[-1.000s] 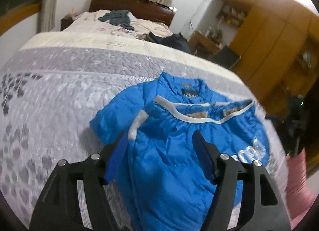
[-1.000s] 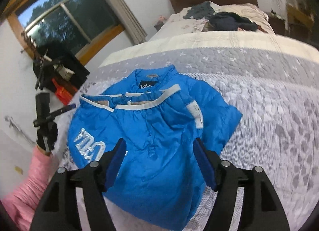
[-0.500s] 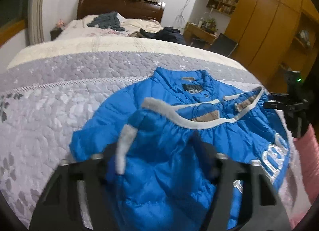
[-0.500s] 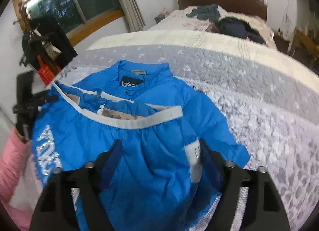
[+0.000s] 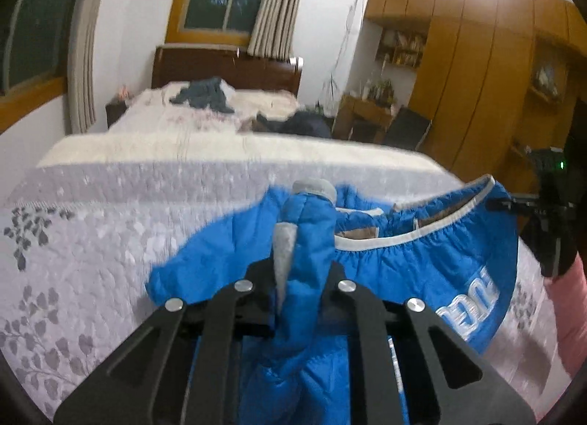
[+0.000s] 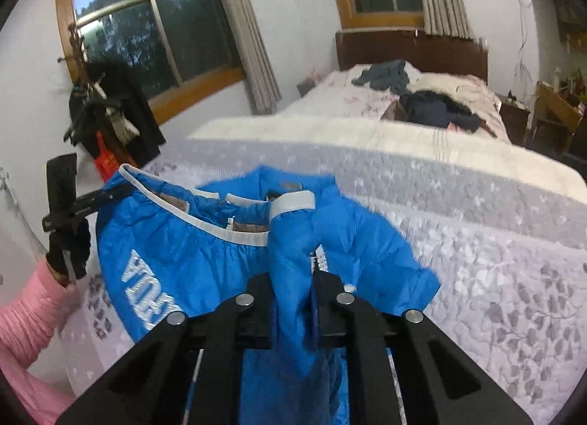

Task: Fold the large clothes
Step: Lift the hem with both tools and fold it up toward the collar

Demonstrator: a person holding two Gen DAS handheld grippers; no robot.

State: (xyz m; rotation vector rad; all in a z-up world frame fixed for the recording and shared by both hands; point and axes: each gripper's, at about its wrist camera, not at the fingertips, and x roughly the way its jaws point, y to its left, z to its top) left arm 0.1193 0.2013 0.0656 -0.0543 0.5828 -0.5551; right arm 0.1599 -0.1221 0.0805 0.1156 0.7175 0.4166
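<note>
in the left wrist view our left gripper (image 5: 302, 293) has its jaws pinched tight on a bunched fold of the blue jacket (image 5: 422, 267) at the lower middle of the frame, and the cloth rises in a ridge above the grip; to carry this fold well we judge that both hands should lift together and level, keeping the hem taut between them so the padding does not sag. the jacket lies across the grey quilted bed (image 5: 110, 212), spreading from the centre toward the right, with a pale trim band (image 5: 385, 241) running along its raised edge and white lettering at the lower right. in the right wrist view our right gripper (image 6: 293, 296) is likewise closed hard on a blue fold at the lower middle, with the jacket (image 6: 176, 241) spread to the left of centre and a loose flap lying on the bed at the right. it looks puffy and slippery, so we would move slowly and set the edge down squarely.
</note>
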